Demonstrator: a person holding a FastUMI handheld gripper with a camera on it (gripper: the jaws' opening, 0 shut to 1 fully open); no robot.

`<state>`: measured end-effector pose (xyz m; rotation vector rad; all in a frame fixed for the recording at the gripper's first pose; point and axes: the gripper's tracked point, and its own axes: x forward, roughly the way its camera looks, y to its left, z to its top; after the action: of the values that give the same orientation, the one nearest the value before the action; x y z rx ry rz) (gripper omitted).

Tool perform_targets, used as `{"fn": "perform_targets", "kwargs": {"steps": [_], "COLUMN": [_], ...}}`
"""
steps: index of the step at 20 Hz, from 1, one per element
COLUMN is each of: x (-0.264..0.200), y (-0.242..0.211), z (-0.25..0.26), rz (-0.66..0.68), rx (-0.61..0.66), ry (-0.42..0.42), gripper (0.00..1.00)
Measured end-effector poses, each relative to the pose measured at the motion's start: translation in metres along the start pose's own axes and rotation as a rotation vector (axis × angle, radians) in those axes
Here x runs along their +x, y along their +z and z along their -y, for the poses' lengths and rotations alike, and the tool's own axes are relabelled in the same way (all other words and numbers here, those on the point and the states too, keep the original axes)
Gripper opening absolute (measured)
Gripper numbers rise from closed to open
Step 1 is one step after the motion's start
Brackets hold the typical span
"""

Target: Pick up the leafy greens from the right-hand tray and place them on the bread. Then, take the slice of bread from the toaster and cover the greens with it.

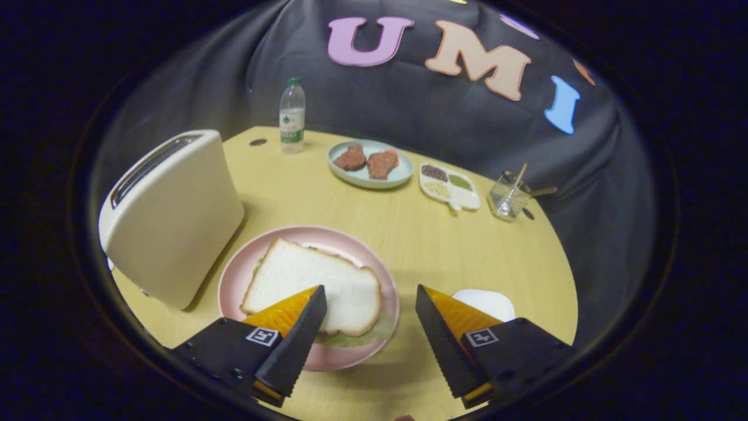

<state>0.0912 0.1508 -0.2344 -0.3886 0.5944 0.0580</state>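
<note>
1. My gripper is wide open and holds nothing; its two fingers stand well apart above the near side of the round pink plate.
2. On that plate lies a white slice of bread, flat, with ruffled green leafy greens peeping out from under its near edge and a little green at its far left corner. My left finger overlaps the slice's near corner in view; I cannot tell whether it touches.
3. I judge the task is at its end: the greens are on the plate and the top slice already covers them. I cannot see the bottom slice under it.
4. The cream-coloured toaster stands just left of the plate; its slot looks empty, though I cannot see deep into it.
5. A small white dish sits just beyond my right finger and looks bare.
6. The next move, as I judge it, calls only for lifting straight away without nudging the slice, since it sits slightly askew on the leaves.
</note>
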Motion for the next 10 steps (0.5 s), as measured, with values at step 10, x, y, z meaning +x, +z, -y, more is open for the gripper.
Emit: {"fn": "perform_targets", "kwargs": {"steps": [10], "x": [-0.138], "y": [0.12], "z": [0.102], "rz": [0.525], "rx": [0.231], "ry": [-0.066], "gripper": [0.99]}}
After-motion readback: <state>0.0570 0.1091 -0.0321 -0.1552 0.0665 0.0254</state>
